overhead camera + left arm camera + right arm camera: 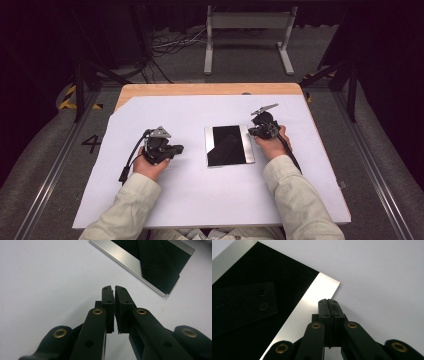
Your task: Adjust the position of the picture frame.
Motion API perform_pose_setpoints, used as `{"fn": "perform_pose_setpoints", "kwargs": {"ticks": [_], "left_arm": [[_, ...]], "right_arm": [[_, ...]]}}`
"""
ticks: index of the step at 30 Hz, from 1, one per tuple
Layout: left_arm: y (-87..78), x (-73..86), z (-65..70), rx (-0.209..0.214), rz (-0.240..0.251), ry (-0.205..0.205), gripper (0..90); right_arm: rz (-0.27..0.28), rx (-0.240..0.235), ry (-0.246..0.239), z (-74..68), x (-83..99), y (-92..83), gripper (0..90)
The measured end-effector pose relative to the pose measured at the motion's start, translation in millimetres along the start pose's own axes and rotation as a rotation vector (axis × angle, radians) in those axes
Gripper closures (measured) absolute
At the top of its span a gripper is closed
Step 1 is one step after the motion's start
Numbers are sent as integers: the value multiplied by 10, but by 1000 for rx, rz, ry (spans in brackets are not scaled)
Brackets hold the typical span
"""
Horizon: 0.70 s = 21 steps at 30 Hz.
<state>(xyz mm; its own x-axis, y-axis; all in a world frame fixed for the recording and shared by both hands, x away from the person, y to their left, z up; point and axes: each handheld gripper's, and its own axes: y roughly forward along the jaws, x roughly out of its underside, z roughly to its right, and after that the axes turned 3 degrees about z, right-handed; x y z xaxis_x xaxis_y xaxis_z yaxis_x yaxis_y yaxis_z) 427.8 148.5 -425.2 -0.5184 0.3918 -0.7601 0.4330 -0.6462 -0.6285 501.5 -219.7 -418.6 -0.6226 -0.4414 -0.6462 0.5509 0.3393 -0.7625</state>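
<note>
Fig.: plate (229,145) at sheet (190,200) centre. R gripper (329,301) clenched empty, tips over plate's 3 o'clock edge; L gripper (113,288) nearly closed, empty, near 9 o'clock. Approach edge low, tips flat.

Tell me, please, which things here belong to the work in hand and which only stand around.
In the work:
- shiny dark plate
- right claw, shut at its edge
- left claw, apart from it

Standing around:
- white sheet
- metal frame
- cables
</note>
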Motion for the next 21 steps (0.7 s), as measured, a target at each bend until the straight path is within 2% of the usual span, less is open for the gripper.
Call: {"fn": "perform_pose_setpoints", "kwargs": {"ticks": [6,11,13,17,21], "left_arm": [[26,0,13,1,-6,6,863],[48,-4,20,4,-15,9,864],[56,-9,29,2,-8,11,864],[66,-15,22,3,-5,2,864],[76,-23,13,10,-6,1,864]], "right_arm": [[-24,23,5,5,-31,105,898],[-47,25,-28,-1,-69,117,899],[-56,41,-43,-18,-88,126,899],[-62,82,-109,-82,-102,134,899],[-39,54,-105,-100,-113,121,899]]}}
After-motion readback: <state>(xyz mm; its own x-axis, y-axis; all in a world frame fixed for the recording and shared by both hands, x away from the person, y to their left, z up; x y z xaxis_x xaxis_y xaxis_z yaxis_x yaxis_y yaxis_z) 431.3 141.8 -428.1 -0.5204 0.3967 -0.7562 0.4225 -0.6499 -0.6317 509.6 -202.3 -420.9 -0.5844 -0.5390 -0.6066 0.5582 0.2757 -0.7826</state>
